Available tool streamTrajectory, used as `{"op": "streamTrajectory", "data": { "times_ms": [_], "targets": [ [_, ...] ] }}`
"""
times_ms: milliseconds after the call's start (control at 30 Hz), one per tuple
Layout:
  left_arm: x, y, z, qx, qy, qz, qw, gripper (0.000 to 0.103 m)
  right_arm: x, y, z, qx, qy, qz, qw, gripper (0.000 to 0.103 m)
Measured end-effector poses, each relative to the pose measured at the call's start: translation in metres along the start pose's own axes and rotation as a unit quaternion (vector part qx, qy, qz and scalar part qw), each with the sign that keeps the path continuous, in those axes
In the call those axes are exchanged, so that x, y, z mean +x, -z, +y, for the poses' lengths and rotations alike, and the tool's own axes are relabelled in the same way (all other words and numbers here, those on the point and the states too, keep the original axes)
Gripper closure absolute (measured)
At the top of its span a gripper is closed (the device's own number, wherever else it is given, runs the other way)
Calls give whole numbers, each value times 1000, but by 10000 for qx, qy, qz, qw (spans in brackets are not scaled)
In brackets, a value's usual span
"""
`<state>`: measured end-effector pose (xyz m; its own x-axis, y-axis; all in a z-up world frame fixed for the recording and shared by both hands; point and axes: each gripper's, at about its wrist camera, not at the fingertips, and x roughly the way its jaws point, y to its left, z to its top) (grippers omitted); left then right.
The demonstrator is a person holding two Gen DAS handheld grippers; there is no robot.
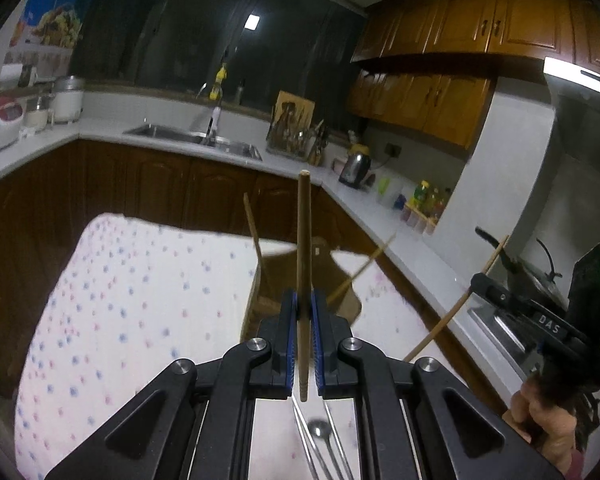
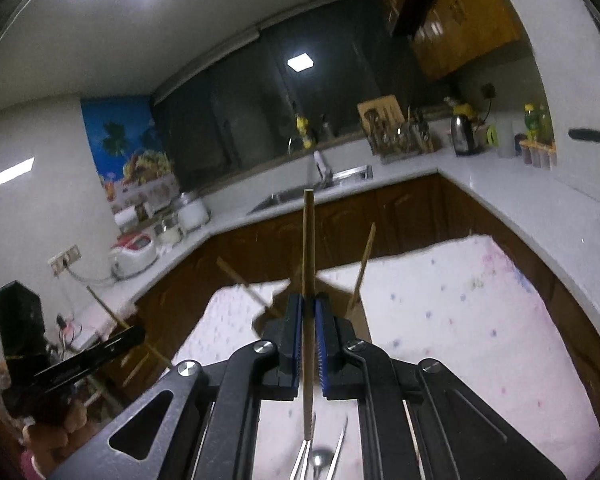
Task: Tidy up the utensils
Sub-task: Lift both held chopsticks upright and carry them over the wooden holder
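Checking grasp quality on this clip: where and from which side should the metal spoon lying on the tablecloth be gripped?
Grip the metal spoon on its thin handle, coming from above with fingers across it. It lies flat on the tablecloth, and the rounded bowl offers little to pinch.

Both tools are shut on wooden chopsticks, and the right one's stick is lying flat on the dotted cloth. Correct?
Not quite. The right tool holds its wooden chopstick lifted and pointing up, clear of the dotted cloth, per the right wrist view. The left tool is likewise shut on a chopstick.
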<state>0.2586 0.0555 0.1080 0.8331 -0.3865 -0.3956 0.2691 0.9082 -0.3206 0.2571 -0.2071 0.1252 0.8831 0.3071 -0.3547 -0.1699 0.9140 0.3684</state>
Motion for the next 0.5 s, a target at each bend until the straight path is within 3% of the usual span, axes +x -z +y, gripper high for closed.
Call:
{"op": "streamTrajectory", "data": {
  "times_ms": [267,367,500],
  "targets": [
    [26,-41,-1,217,-78,-641,9977,98,31,-44,-1,49,112,-825,9965,96],
    [44,-44,4,190,-159,-768,9967,98,49,-48,-4,15,215,-884,9959,96],
    [82,-34,18,71,-282,-651,9975,98,74,-36,-12,37,292,-762,9967,96]
  ]
}}
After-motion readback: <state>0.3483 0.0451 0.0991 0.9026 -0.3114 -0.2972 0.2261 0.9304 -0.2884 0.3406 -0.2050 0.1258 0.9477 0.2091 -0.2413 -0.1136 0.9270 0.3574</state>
